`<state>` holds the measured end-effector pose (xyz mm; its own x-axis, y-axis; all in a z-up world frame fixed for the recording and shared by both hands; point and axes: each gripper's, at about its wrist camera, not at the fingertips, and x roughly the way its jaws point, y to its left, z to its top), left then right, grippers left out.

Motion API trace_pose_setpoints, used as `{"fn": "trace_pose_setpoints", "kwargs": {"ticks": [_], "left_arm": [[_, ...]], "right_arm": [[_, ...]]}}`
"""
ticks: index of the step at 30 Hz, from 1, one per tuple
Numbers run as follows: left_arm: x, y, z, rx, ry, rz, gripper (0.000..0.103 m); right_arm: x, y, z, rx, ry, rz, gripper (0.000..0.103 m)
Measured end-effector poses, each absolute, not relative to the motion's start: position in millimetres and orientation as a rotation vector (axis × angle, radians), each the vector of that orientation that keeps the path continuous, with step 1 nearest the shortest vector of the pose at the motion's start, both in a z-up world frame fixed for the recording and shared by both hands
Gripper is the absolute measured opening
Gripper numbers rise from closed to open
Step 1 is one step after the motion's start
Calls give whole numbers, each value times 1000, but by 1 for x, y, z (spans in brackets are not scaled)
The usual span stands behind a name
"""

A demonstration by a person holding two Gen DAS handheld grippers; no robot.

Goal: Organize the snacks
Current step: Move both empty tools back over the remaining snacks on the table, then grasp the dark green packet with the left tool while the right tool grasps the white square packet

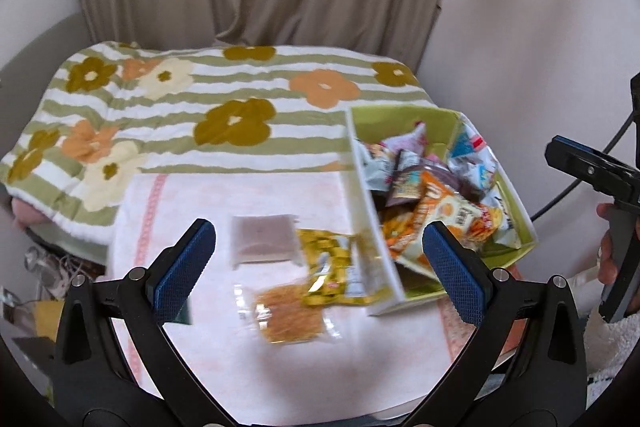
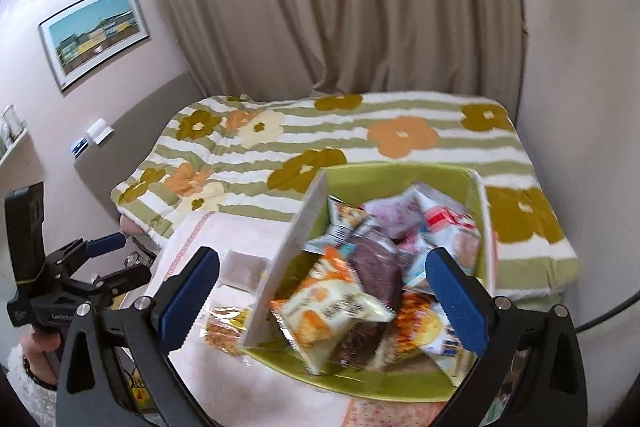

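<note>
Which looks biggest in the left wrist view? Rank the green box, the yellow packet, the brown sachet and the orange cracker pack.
1. green box
2-4. yellow packet, orange cracker pack, brown sachet: too alike to rank, and motion blur smears their edges.

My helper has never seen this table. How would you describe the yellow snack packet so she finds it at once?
Start at the green box on the pale towel. Three packets lie outside it, to its left. The yellow packet is the shiny one touching the box's white wall, unlike the flat brown pouch and clear cracker bag.
</note>
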<state>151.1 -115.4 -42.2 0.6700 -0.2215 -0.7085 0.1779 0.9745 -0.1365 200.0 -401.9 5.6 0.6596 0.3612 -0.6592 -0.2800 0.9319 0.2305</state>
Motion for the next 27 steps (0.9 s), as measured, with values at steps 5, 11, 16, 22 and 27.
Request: {"fn": "trace_pose_setpoints", "kwargs": {"ticks": [5,11,16,22,27], "left_arm": [[149,-58,-43,-70,806,-205,103],[154,13,-55,-45,859,-216,103],[162,59,-77,-16,908,-250,103],[176,99,-110,47,976,-323,103],[191,107,-148,139,1066,-442,103]], "right_arm": [[200,-350,7,93,758,380,103],[211,-283,-6,111,811,385,103],[218,-233,-27,108,864,367,103],[230,-192,-58,137,938,318,103],[235,-172,-80,159,998,251,103]]}}
